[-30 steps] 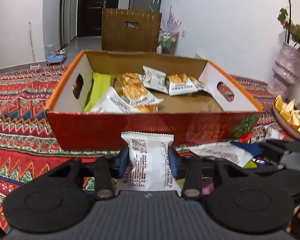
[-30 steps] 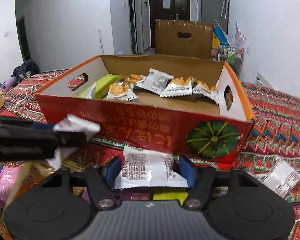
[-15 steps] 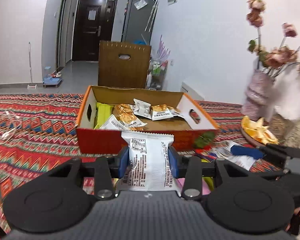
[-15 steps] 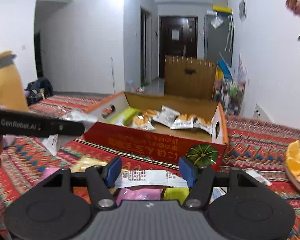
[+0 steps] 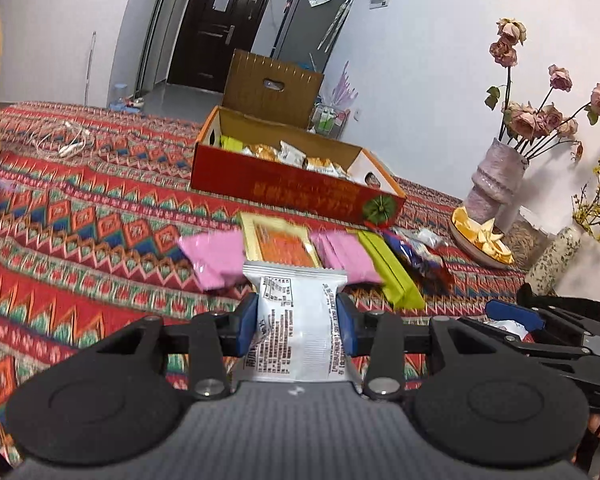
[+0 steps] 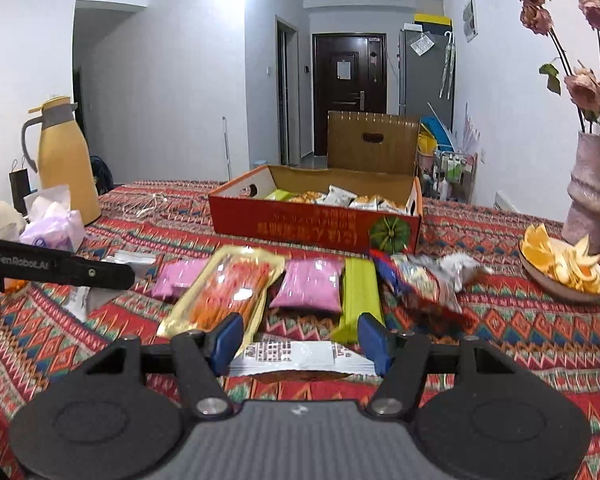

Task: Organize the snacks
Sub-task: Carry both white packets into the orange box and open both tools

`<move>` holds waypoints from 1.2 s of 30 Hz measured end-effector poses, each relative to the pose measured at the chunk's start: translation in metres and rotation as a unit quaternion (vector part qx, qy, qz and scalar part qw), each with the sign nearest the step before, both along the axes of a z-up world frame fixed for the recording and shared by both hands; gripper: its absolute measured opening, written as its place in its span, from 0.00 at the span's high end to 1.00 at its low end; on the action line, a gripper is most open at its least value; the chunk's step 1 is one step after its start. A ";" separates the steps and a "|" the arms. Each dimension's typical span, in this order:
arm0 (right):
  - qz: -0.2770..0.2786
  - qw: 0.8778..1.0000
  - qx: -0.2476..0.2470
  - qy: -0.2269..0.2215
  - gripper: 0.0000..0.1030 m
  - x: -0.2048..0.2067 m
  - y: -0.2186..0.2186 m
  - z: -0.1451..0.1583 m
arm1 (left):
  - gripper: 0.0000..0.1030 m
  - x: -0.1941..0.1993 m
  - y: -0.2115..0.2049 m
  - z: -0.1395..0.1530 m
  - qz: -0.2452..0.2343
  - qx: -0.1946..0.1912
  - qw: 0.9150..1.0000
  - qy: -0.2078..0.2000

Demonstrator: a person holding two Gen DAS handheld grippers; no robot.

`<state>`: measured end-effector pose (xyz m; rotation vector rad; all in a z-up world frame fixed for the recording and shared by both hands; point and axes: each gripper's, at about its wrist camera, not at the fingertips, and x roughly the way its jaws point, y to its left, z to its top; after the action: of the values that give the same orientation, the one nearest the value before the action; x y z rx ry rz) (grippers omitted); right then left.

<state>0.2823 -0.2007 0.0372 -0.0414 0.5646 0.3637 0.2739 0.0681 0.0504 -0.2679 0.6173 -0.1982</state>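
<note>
- Currently my left gripper is clamped on a white snack packet; the blue pads press its two side edges and its printed back faces up.
- My right gripper is closed on a second white packet, lying flat and edge-on between the pads. Something orange-brown shows under it, probably its printed front, though the angle is too shallow to be sure.
- The red cardboard box sits open further down the patterned tablecloth, well apart from both grippers. It already holds several white-and-orange packets and a green one.
- Between me and the box lies the unsorted row: a yellow-bordered pack of orange sticks, two pink packets, a long green bar, and a crumpled heap of foil wrappers.
- Off to the right, a plate of orange peel and a vase of dried roses; to the left, a yellow thermos jug.
- Step in hand, as I judge it: both packets are lifted and neither is over the box.
- Next move calls for carrying each packet over the near red wall, above an open patch of the box floor, then parting the pads. Both hands should stay clear of each other and of the loose row below.
</note>
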 end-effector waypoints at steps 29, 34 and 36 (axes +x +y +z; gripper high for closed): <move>-0.007 0.998 0.001 -0.056 0.39 0.246 0.018 0.024 | 0.60 0.283 -0.043 0.030 -0.043 0.007 0.999 -0.014; -0.045 0.997 0.008 -0.059 0.39 0.313 0.014 0.003 | 0.55 0.339 -0.053 0.015 -0.039 0.006 0.999 -0.026; -0.072 0.994 0.005 -0.080 0.38 0.333 0.011 -0.008 | 0.25 0.358 -0.056 0.007 -0.034 0.002 0.999 -0.032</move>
<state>0.6150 -0.1897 0.0294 -0.0186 0.4046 0.2199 0.6316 0.0119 0.0572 -0.2367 0.5645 -0.2696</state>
